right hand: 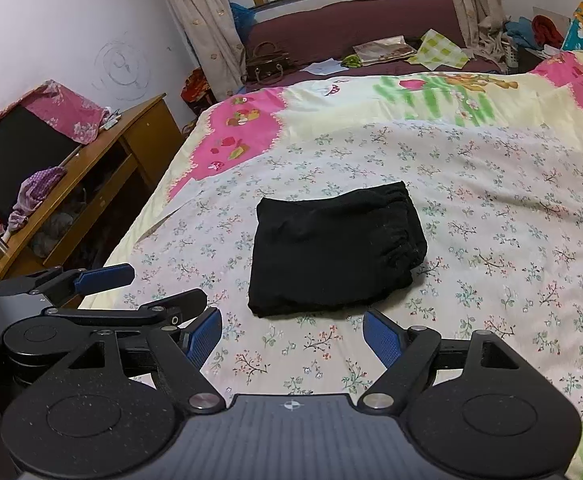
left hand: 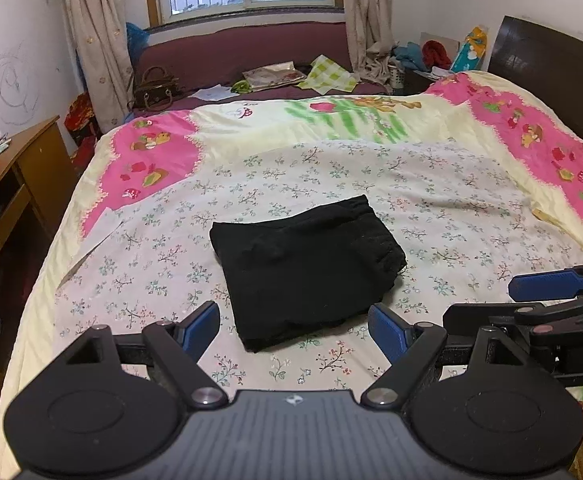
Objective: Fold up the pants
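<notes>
Pants [left hand: 305, 268], black, folded into compact rectangle, lie near middle of bed [left hand: 471, 216], toward its near edge, waistband side right. Left gripper [left hand: 295, 330] and right gripper [right hand: 291, 338] both released, empty, poised above near edge, clear of cloth. Step judged: folding finished. Next move likely only withdrawal or slight tidying.

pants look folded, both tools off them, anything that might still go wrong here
Two small risks. The black pants sit as a loose bundle, with the gathered waistband edge bulging on its right side, so the layers could slump open. The floral sheet beneath is wrinkled, so a low pass by the open left tool or right tool might drag it and shift the stack.
</notes>
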`<state>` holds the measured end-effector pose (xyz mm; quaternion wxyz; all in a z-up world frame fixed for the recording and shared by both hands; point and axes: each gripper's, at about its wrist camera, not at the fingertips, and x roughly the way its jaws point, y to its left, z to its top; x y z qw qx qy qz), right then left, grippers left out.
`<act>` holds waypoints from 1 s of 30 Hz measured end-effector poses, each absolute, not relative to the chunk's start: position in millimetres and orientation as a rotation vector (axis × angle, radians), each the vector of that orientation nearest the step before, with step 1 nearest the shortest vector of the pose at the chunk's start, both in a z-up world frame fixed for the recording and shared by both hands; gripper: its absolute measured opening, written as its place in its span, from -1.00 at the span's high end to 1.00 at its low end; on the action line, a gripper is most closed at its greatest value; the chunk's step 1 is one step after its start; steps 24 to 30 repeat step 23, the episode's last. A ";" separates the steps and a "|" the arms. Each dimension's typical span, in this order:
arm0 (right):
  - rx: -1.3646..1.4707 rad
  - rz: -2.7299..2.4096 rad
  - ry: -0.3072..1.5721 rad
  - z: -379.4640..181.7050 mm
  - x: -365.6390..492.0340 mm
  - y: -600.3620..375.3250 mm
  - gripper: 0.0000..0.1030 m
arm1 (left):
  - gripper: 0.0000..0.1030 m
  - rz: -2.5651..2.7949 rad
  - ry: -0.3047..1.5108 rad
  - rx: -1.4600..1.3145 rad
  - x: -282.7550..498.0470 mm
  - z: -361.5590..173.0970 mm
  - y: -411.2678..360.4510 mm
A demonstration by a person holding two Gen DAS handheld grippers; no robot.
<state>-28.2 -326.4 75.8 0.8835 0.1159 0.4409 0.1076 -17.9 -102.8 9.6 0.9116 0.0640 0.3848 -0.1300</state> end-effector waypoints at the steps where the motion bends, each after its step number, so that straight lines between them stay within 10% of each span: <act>1: 0.242 0.223 0.917 75.6 -30.0 -326.5 -0.21 | -0.75 -0.270 0.791 0.131 -18.0 9.8 -102.6; 30: 0.227 0.225 0.909 80.7 -40.4 -321.8 -0.26 | -0.75 -0.255 0.755 0.141 -31.4 16.6 -100.0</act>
